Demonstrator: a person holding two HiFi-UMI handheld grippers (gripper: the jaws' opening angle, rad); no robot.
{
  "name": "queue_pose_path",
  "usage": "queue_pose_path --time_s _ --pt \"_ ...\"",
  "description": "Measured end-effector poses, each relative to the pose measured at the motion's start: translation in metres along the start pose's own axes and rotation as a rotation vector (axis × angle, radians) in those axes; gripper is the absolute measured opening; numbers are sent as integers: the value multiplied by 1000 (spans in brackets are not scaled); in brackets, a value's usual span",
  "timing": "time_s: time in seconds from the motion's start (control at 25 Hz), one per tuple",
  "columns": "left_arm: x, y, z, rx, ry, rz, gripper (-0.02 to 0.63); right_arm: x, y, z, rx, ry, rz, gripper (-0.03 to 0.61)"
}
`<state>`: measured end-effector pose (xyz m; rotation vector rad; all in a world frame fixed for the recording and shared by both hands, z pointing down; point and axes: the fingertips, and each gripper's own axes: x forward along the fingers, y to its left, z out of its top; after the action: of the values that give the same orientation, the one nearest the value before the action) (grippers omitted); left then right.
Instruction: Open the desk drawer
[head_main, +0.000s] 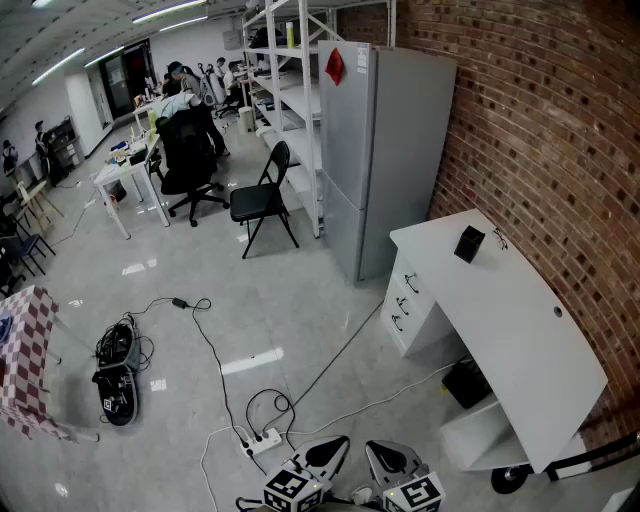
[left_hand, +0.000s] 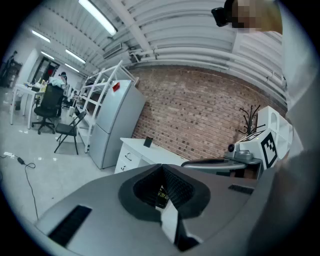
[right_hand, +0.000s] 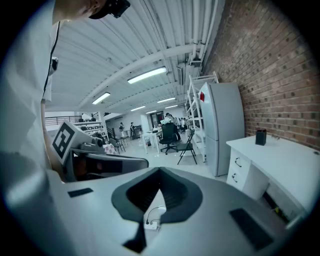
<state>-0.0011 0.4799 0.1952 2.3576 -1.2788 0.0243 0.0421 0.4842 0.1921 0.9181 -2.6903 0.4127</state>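
Desk drawers shut, grippers well apart from them

White desk (head_main: 520, 330) stands beside a grey fridge (head_main: 375, 150), its top drawer (head_main: 408, 285) closed. The left gripper (head_main: 335, 448) and right gripper (head_main: 382, 452) both have their claws pressed together, empty.

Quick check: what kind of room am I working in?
Probably an open-plan office or lab workspace: a white desk against a brick wall, a grey fridge, and an office chair at tables further back.
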Motion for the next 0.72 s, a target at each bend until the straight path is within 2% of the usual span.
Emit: queue_pose_path --time_s 0.72 --pt "-8 3 -9 -22 7 -10 8 0 10 -8 23 2 5 15"
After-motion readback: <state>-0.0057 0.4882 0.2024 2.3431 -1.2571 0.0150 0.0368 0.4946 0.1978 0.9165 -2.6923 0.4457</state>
